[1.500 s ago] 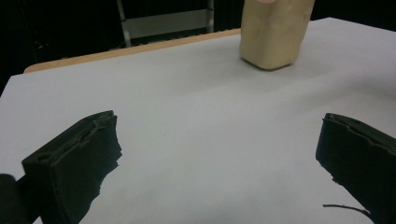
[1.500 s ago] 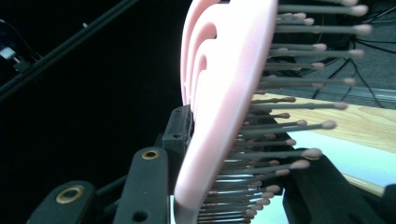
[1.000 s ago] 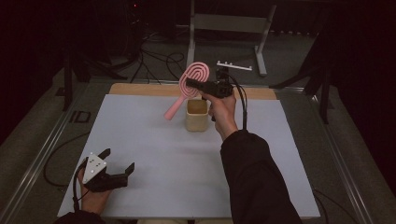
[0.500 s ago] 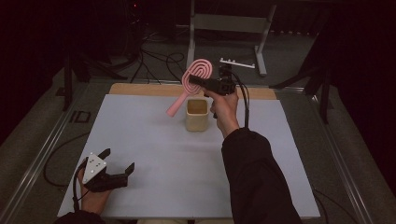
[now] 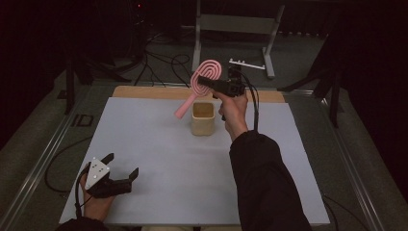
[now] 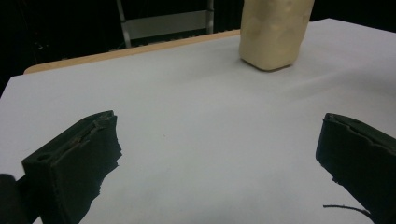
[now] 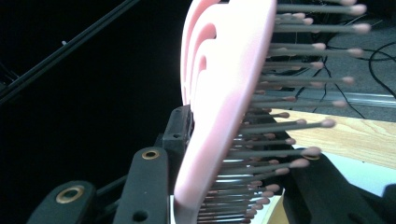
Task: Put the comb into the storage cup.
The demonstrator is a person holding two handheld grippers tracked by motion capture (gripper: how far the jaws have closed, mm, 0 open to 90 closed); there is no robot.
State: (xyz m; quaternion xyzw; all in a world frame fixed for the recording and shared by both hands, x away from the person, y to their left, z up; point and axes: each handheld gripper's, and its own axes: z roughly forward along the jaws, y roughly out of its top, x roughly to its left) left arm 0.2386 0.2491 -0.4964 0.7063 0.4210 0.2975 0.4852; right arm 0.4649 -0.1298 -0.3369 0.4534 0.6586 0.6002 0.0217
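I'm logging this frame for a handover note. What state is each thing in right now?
Pink hairbrush: lifted off the table, clamped by its head, handle slanting down to the left, bristles sticking out sideways.
Beige cup: upright on the white table, nothing visible inside.
Right gripper: shut on the hairbrush, raised above the cup.
Left gripper: jaws wide open, holding nothing, low at the table's near left corner.

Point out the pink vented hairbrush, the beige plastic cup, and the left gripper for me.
pink vented hairbrush (image 5: 208, 73), high view, on its looped oval head.
beige plastic cup (image 5: 202, 126), high view, on its front wall.
left gripper (image 5: 123, 167), high view, midway between its two open black jaws.
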